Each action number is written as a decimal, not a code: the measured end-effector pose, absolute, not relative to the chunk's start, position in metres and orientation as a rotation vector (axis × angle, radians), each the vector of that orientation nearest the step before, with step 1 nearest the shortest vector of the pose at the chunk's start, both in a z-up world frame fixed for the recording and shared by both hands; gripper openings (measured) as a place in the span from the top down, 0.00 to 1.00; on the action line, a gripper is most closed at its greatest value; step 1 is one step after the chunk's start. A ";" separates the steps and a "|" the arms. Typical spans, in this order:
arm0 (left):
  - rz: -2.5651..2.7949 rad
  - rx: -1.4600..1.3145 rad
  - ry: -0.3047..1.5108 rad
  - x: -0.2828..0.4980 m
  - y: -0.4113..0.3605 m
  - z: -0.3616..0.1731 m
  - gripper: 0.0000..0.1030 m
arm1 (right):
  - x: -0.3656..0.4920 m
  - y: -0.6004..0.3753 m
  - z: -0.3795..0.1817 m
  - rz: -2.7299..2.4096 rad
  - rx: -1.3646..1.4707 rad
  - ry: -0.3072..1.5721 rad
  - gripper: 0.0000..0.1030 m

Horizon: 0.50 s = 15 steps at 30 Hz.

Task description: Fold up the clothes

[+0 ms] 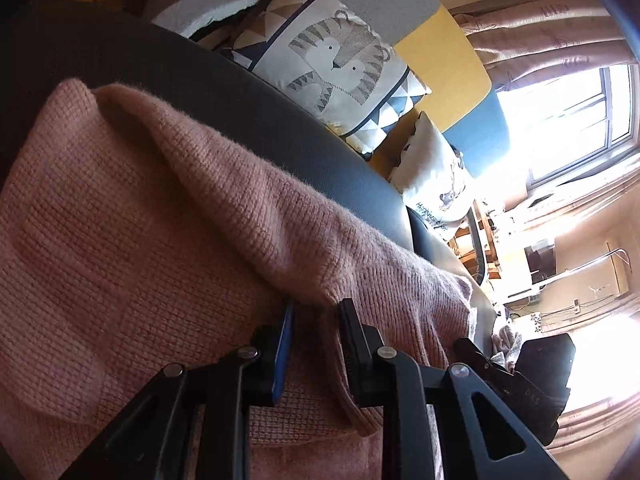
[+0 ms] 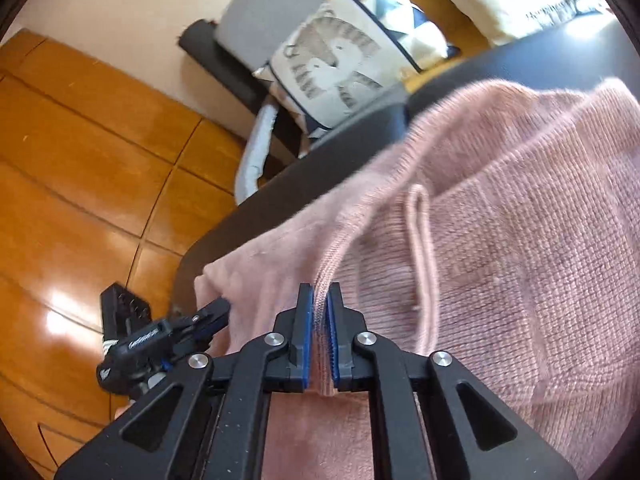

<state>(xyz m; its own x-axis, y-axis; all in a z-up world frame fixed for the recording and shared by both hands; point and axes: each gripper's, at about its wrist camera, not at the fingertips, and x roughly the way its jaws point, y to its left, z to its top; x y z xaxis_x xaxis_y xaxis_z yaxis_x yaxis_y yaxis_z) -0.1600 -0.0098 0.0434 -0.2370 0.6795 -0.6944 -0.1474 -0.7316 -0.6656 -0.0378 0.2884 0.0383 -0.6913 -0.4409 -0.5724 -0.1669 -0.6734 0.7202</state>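
Mid-fold: my right hand-held gripper [image 2: 319,300] is clamped on the pink sweater [image 2: 500,248] edge, my left hand-held gripper [image 1: 316,312] narrowly parted around another fold; next, I'd judge, lift both together.

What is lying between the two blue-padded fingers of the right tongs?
In the right wrist view, a ribbed fold of the pink knitted sweater stands between the fingers of the right tongs, pinched by both pads.
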 end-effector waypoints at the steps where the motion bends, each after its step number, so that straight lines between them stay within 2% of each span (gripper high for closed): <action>1: 1.968 -1.513 -0.663 -0.164 -0.005 0.037 0.77 | -0.038 0.286 0.038 -2.483 1.148 -1.166 0.94; 3: 1.923 -1.524 -0.726 -0.159 -0.010 0.032 0.77 | -0.039 0.279 0.030 -2.518 1.235 -1.095 0.93; 5: 1.911 -1.514 -0.789 -0.153 -0.018 0.031 0.73 | -0.035 0.280 0.030 -2.515 1.224 -1.105 0.91; 7: 1.892 -1.524 -0.836 -0.150 -0.020 0.028 0.72 | -0.031 0.280 0.030 -2.512 1.213 -1.115 0.72; 9: 1.865 -1.534 -0.885 -0.148 -0.019 0.023 0.70 | -0.028 0.280 0.029 -2.509 1.203 -1.123 0.70; 11: 1.859 -1.545 -0.881 -0.149 -0.012 0.023 0.69 | -0.033 0.275 0.031 -2.508 1.226 -1.088 0.75; 12: 1.863 -1.546 -0.845 -0.151 -0.008 0.026 0.69 | -0.035 0.272 0.031 -2.506 1.236 -1.074 0.94; 14: 1.875 -1.543 -0.771 -0.155 -0.002 0.033 0.73 | -0.036 0.269 0.033 -2.488 1.231 -1.107 0.95; 15: 1.891 -1.519 -0.748 -0.158 -0.002 0.038 0.80 | -0.033 0.270 0.036 -2.472 1.196 -1.144 0.95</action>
